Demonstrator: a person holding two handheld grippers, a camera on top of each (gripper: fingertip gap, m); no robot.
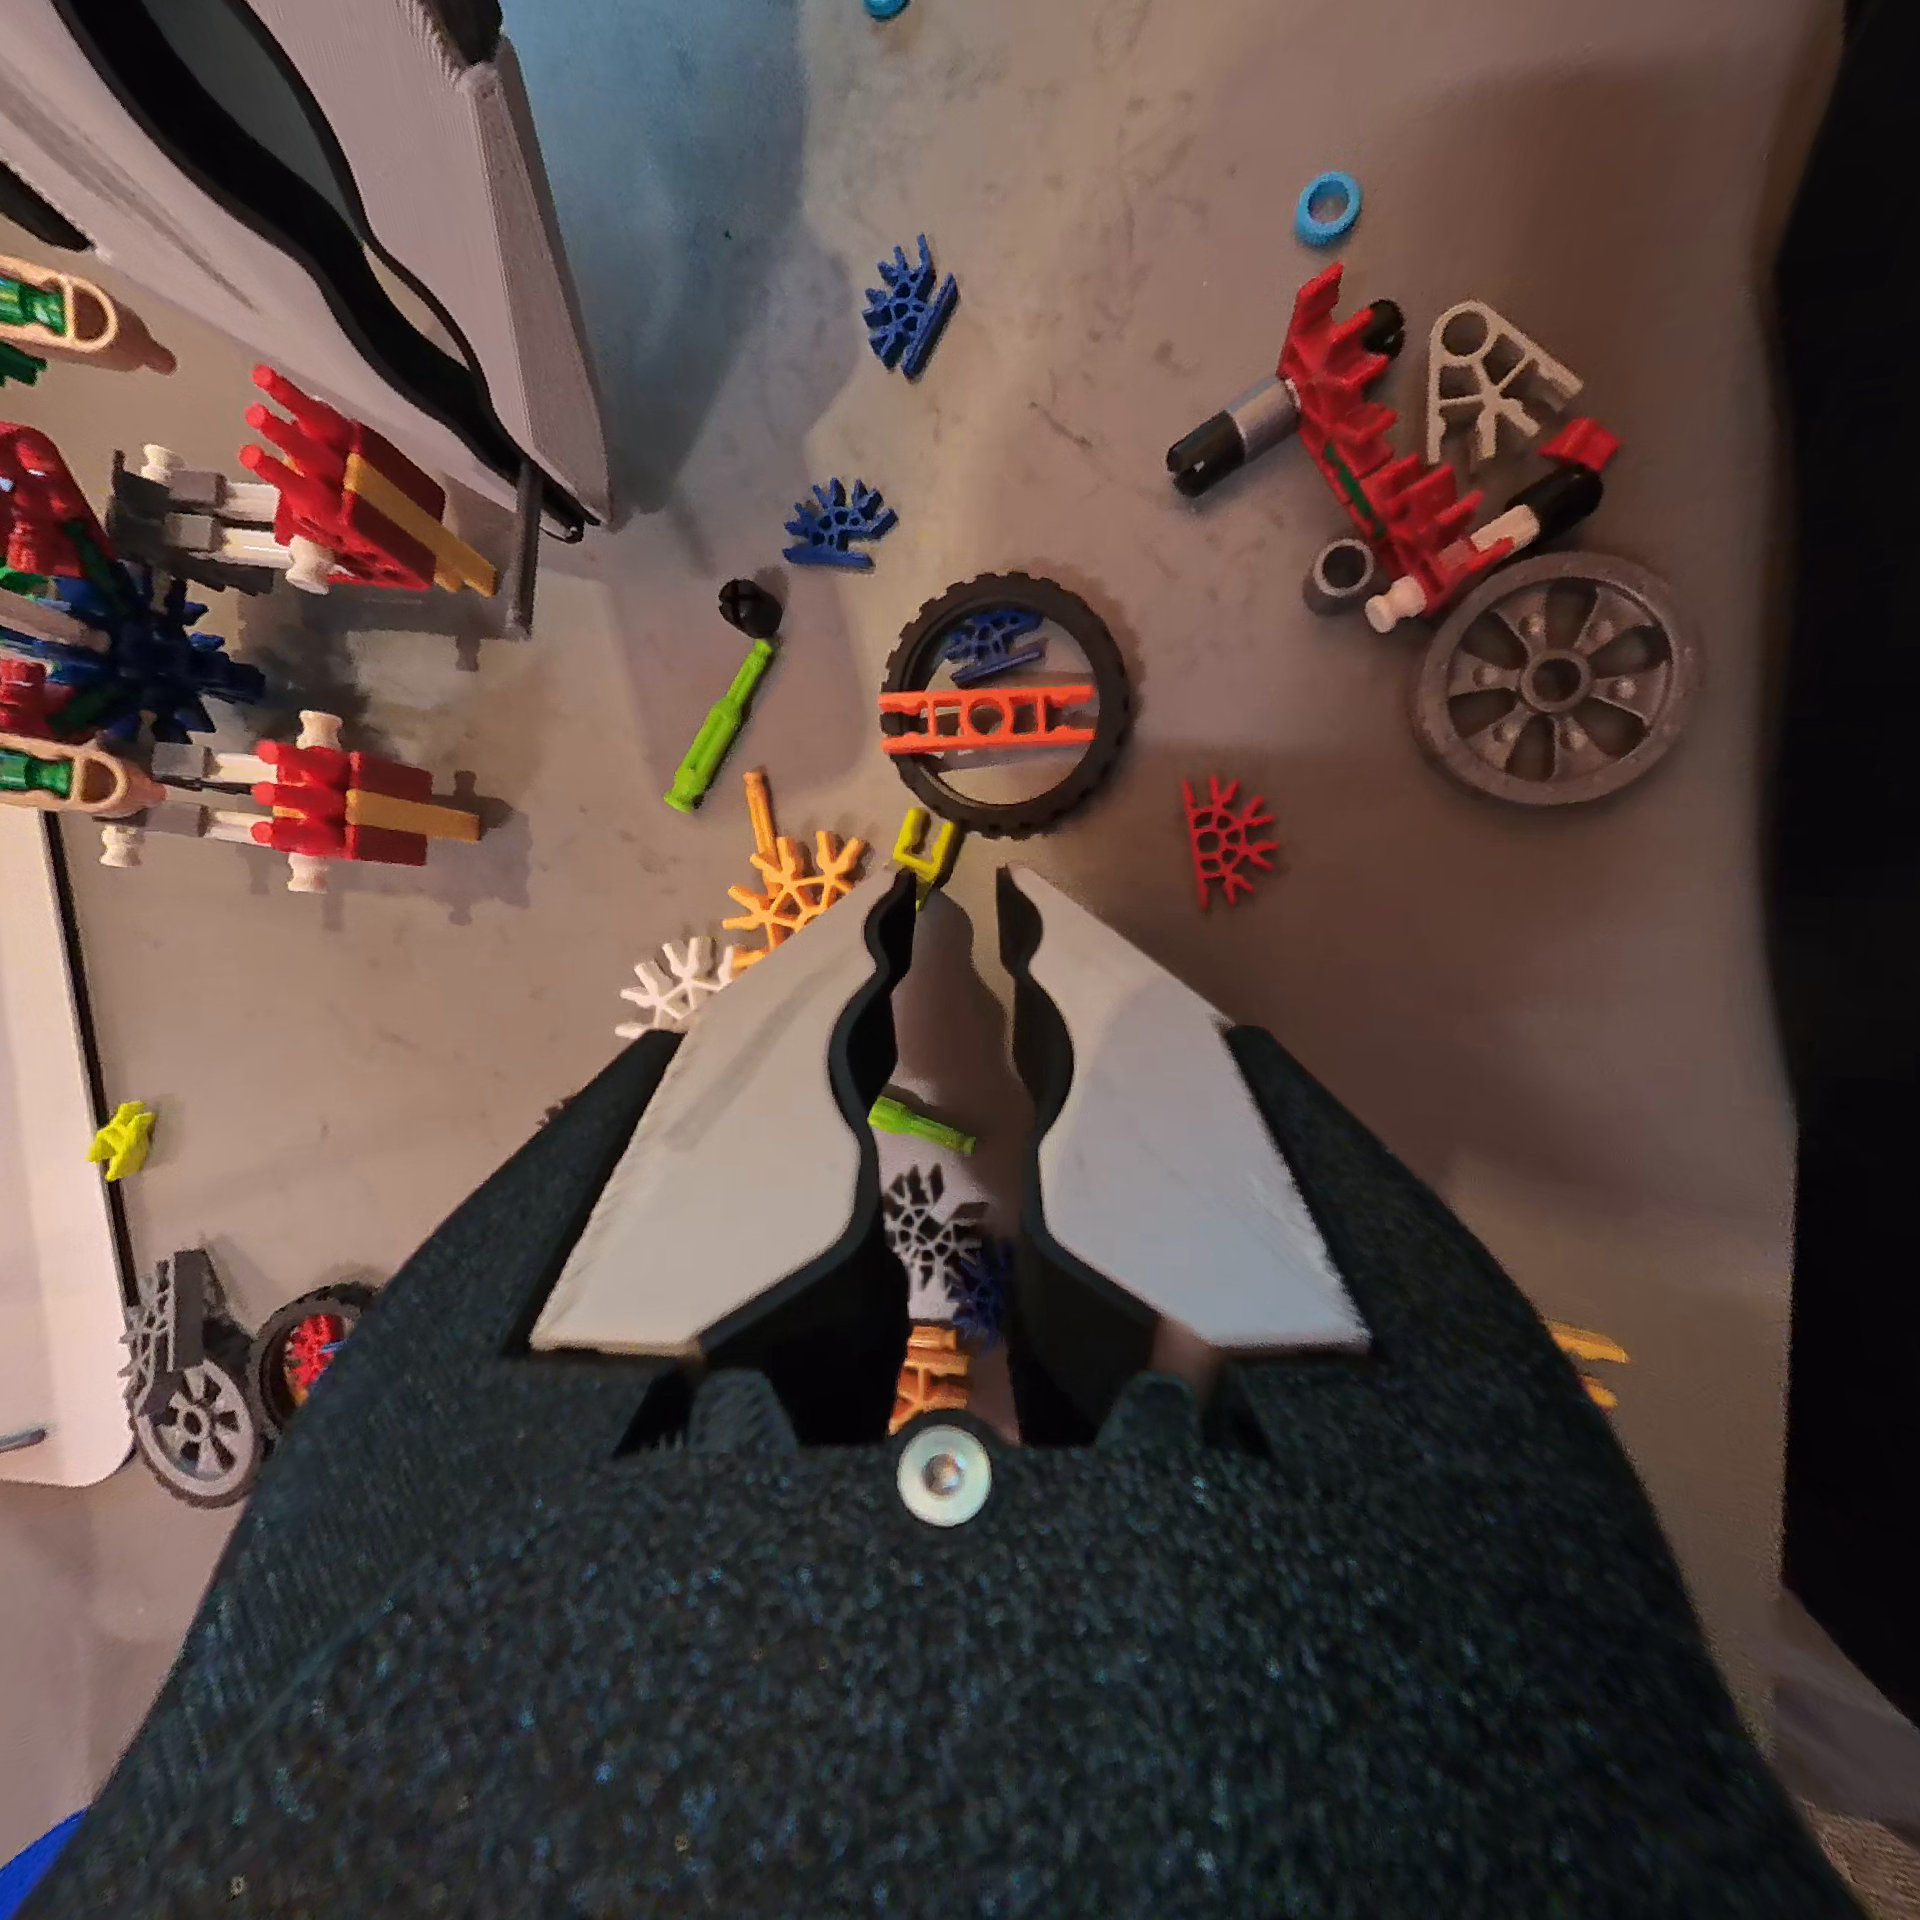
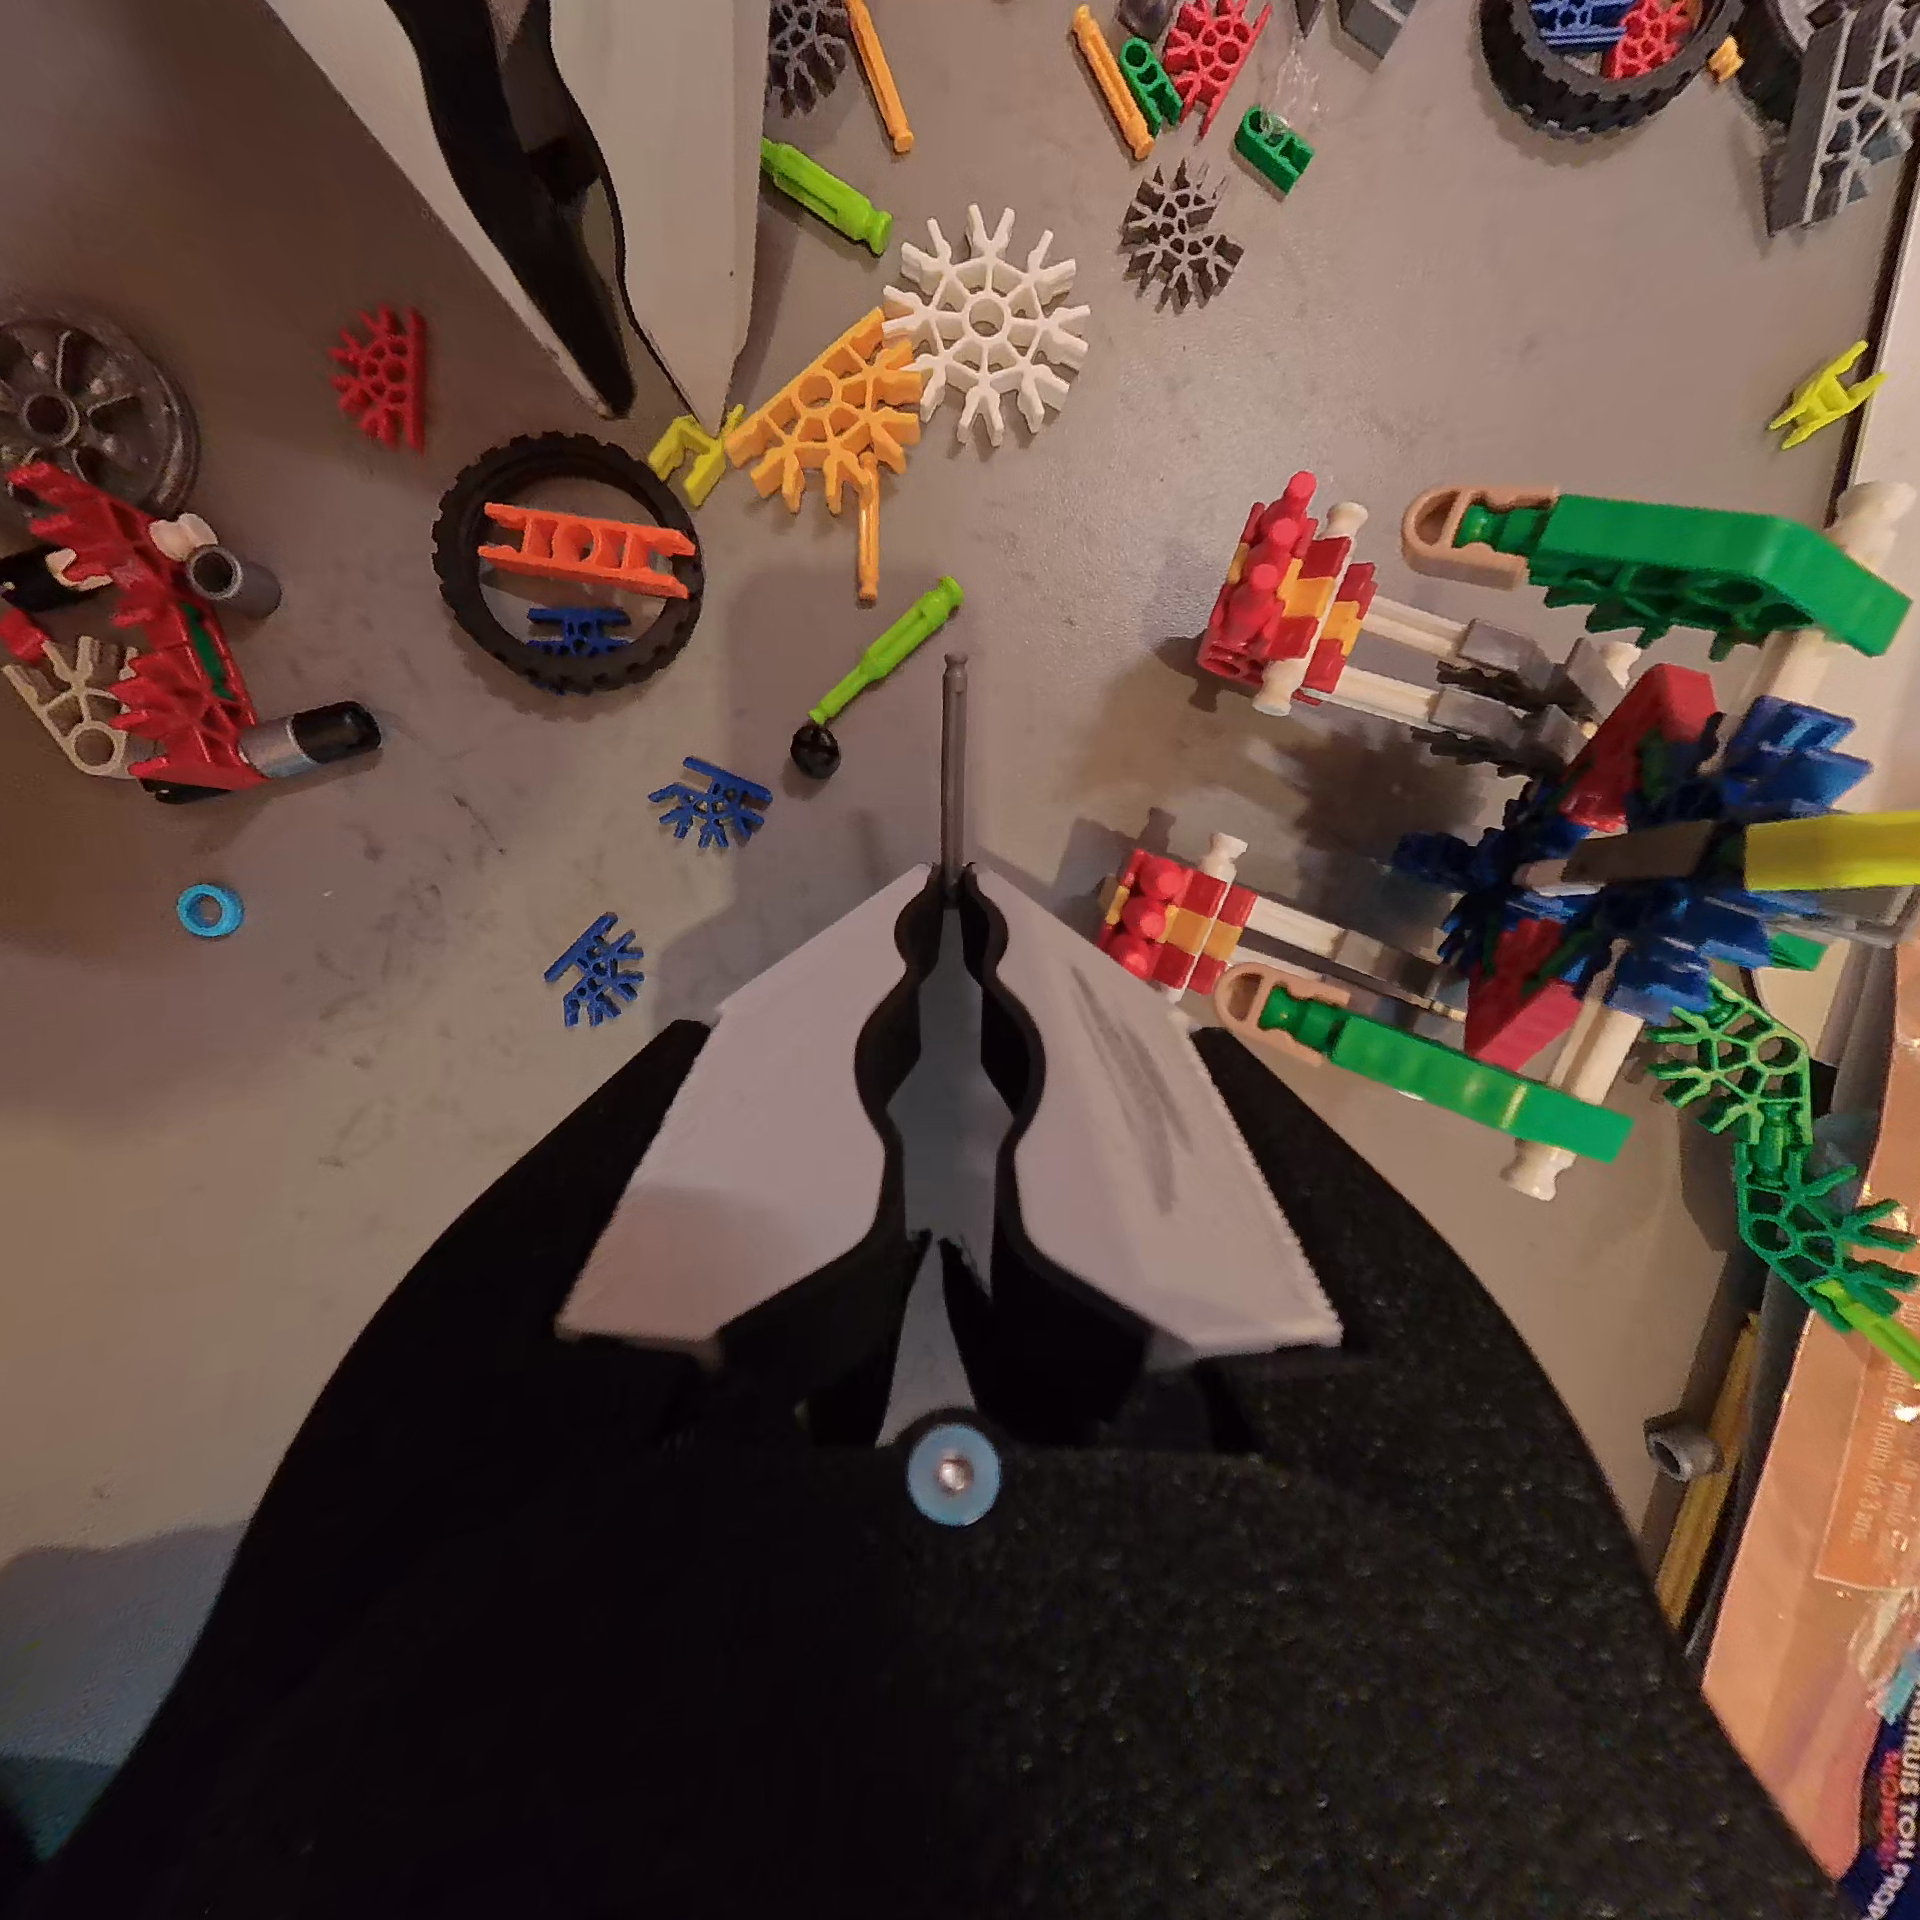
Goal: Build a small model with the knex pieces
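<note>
The right gripper (image 2: 951,883) pinches a thin grey rod (image 2: 954,764) between its fingertips, the rod jutting straight ahead past a lime green rod (image 2: 885,652) and black ball (image 2: 815,750) just left of it. The left gripper (image 1: 951,878) is parted and holds nothing; a small yellow-green clip (image 1: 923,840) lies at its left fingertip, a black tyre (image 1: 1006,704) ringing an orange connector (image 1: 987,717) just beyond.

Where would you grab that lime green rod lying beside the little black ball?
Pinch the lime green rod across its thin middle shaft, coming straight down from above. It lies flat on the table with bare surface on both long sides, while the black ball crowds one end.
</note>
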